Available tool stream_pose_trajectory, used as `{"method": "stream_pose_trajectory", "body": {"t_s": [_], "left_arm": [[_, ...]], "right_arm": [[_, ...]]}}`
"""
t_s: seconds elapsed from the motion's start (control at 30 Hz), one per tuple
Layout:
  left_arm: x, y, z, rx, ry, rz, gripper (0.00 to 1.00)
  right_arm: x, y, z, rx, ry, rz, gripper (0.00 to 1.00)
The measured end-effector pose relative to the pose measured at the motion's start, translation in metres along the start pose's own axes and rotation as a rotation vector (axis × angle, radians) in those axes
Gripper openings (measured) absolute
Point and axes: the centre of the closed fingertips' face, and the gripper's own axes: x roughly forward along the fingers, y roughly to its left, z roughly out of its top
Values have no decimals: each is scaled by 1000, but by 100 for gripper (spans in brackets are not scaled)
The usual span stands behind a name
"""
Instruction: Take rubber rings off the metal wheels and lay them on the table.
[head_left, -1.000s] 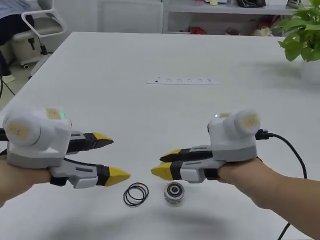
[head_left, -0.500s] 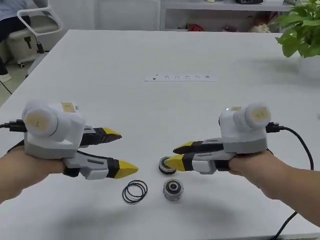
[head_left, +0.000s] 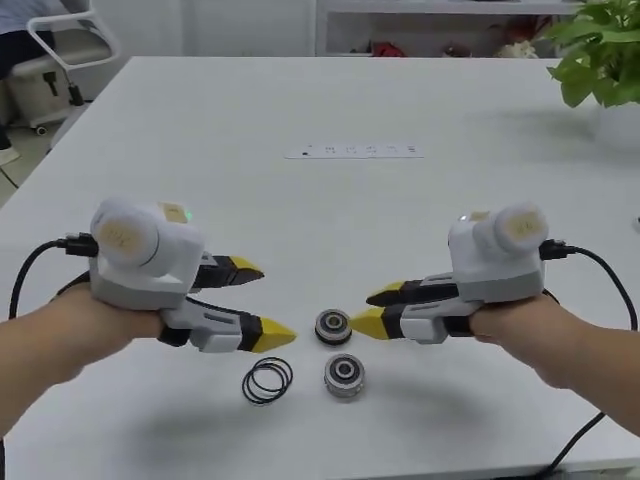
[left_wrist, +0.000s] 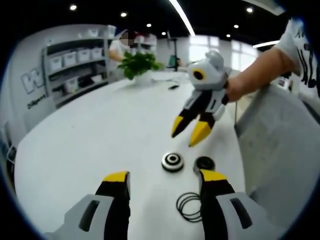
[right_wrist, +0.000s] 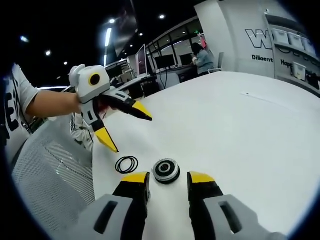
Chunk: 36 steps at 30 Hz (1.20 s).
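Black rubber rings (head_left: 267, 380): thin loose stack, flat on white table (head_left: 420, 210). Near wheel (head_left: 344, 374) just beside the stack; far wheel (head_left: 333, 326) beyond, silvery, dark-centred. Left gripper (head_left: 274, 303) jaws wide, empty. Right gripper (head_left: 362, 309) jaws parted, empty.

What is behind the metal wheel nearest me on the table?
A second metal wheel, lying apart from the nearest wheel, beside the lower tip of the right gripper. Its underside is hidden.
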Motion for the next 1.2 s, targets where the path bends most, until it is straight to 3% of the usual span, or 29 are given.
{"method": "stream_pose_trajectory", "body": {"t_s": [0.5, 0.83, 1.2], "left_arm": [[25, 1, -11, 5, 47, -40, 52], [41, -6, -17, 11, 65, -71, 45], [54, -12, -8, 25, 61, -91, 34]], "right_arm": [[12, -2, -17, -11, 56, 5, 28], [21, 2, -23, -34, 80, 21, 25], [28, 1, -22, -58, 76, 16, 21]]}}
